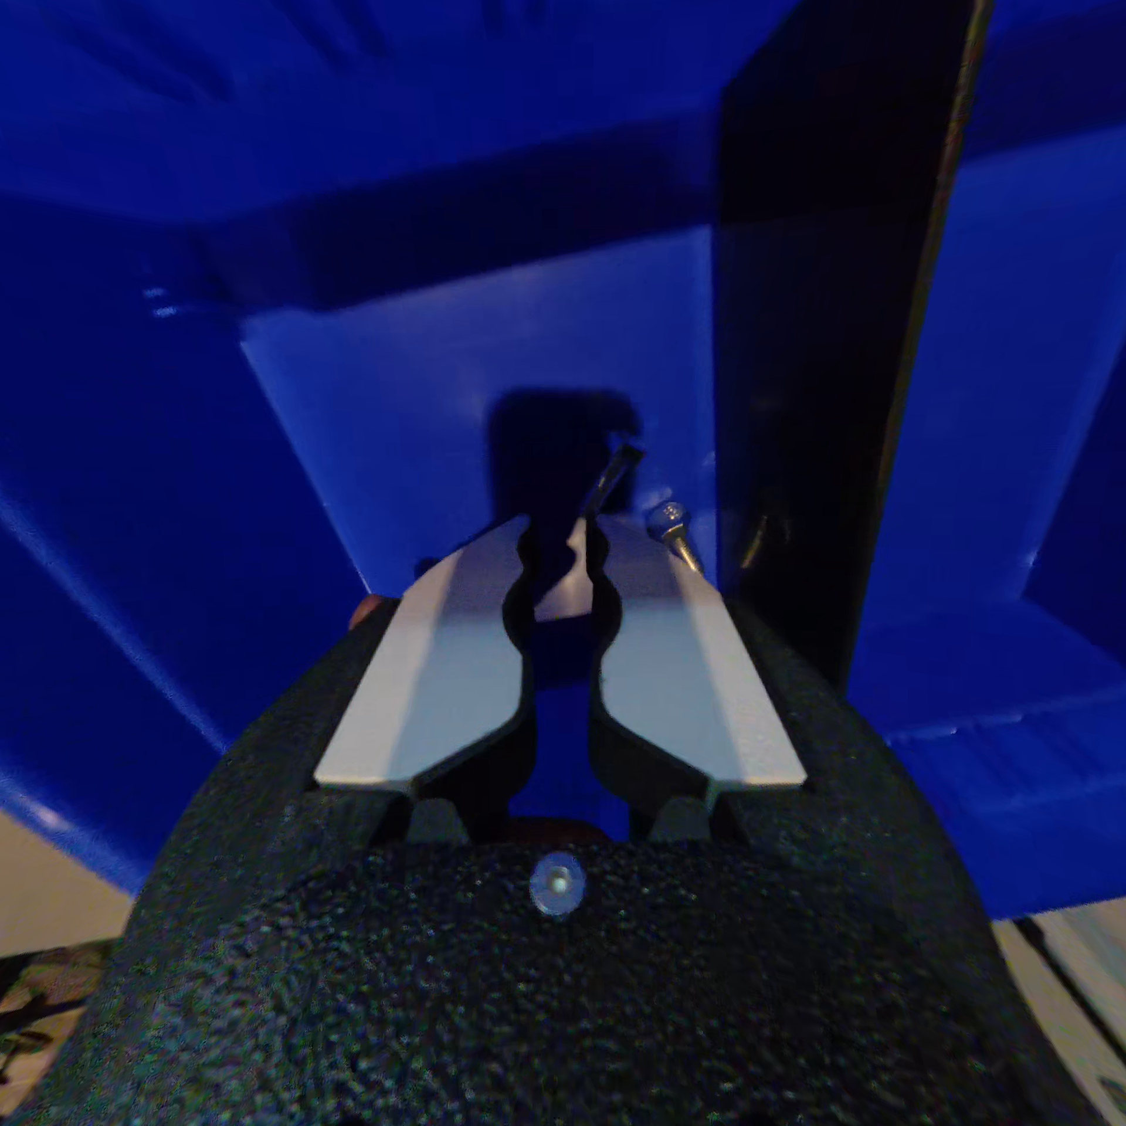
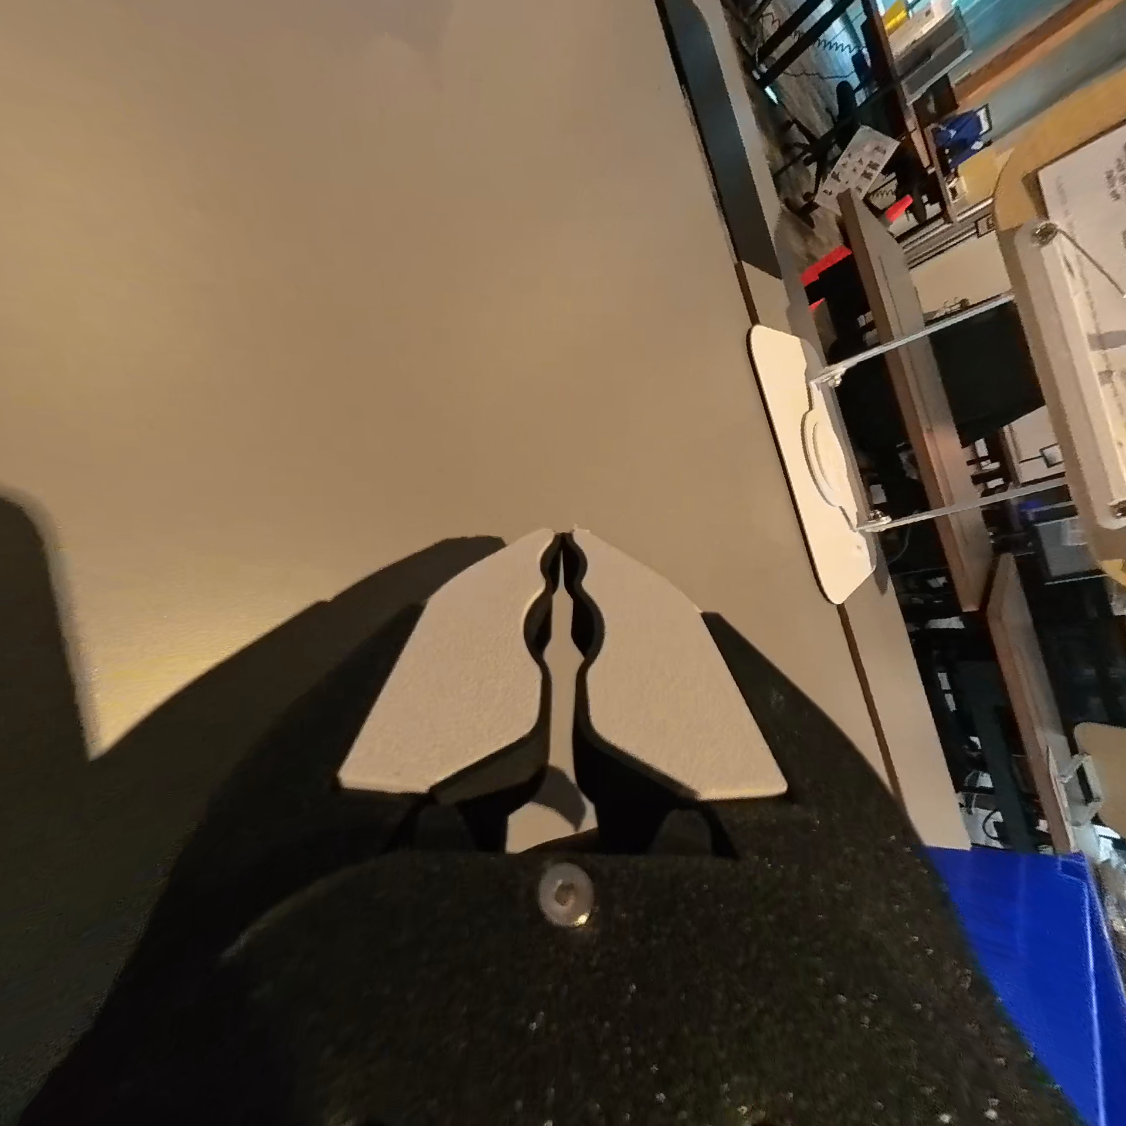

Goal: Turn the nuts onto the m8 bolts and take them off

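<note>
1. In the left wrist view the left gripper (image 1: 563,524) reaches into a blue bin (image 1: 183,487), whose walls rise on the left, at the top and on the right of the frame. The flat blue floor ahead of the fingertips is small, so there is little free room on any side.
2. A tall black divider (image 1: 810,365) stands upright right of centre, close to the right finger, and cuts this compartment off from another blue part at the right edge.
3. The left gripper's jaws stand a little apart, with a narrow gap at the tips. A dark, thin piece (image 1: 615,475) pokes up from the gap and leans to the upper right; whether the jaws pinch it or it lies behind them I cannot tell.
4. A silver bolt (image 1: 673,530) lies on the bin floor just right of the right fingertip, between that finger and the divider. Its round head points to the upper left and its shaft runs to the lower right, passing behind the finger.
5. In the right wrist view the right gripper (image 2: 566,536) has its jaws closed tip to tip, holding nothing.
6. It hangs over a wide, bare beige tabletop (image 2: 304,274) that fills the left and centre of the frame, with much open room there.
7. The tabletop's edge runs down the right side; a white plate (image 2: 786,439) with a clear stand sits at that edge.
8. A corner of the blue bin (image 2: 1030,950) shows at the lower right, well apart from the fingertips.
</note>
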The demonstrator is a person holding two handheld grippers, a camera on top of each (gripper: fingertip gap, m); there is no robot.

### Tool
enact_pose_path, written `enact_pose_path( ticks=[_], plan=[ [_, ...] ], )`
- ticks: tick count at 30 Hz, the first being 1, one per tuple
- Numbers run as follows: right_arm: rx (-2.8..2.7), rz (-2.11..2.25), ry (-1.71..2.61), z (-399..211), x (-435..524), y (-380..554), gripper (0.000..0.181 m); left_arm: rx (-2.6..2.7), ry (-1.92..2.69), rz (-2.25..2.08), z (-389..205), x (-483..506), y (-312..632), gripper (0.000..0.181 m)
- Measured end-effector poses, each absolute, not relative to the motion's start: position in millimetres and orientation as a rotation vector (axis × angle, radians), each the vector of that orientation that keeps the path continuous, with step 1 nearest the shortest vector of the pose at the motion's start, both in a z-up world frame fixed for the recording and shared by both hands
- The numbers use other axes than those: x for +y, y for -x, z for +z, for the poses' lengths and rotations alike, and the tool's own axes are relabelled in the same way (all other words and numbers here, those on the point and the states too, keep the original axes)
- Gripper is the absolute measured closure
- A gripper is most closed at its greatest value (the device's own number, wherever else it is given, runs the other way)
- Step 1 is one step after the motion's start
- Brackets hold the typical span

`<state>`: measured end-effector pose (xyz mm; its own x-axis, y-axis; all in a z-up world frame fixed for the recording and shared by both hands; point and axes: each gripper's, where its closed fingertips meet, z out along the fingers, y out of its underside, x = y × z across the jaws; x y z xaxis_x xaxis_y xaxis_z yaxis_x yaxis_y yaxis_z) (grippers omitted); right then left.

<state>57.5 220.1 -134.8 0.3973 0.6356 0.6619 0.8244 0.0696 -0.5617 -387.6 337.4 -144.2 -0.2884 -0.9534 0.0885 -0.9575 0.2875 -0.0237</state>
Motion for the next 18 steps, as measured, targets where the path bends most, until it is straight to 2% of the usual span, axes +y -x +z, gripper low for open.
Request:
enact_pose_path(
  ticks=[11,18],
  plan=[
    [-1.301,-0.247,1.626,-132,223,-64,0.181,-2.62,-1.529,0.049,-163,330,389,0.161],
    [-1.263,-0.259,1.615,-127,223,-72,0.181,-2.72,-1.499,-0.014,-165,335,385,0.172]
  ],
)
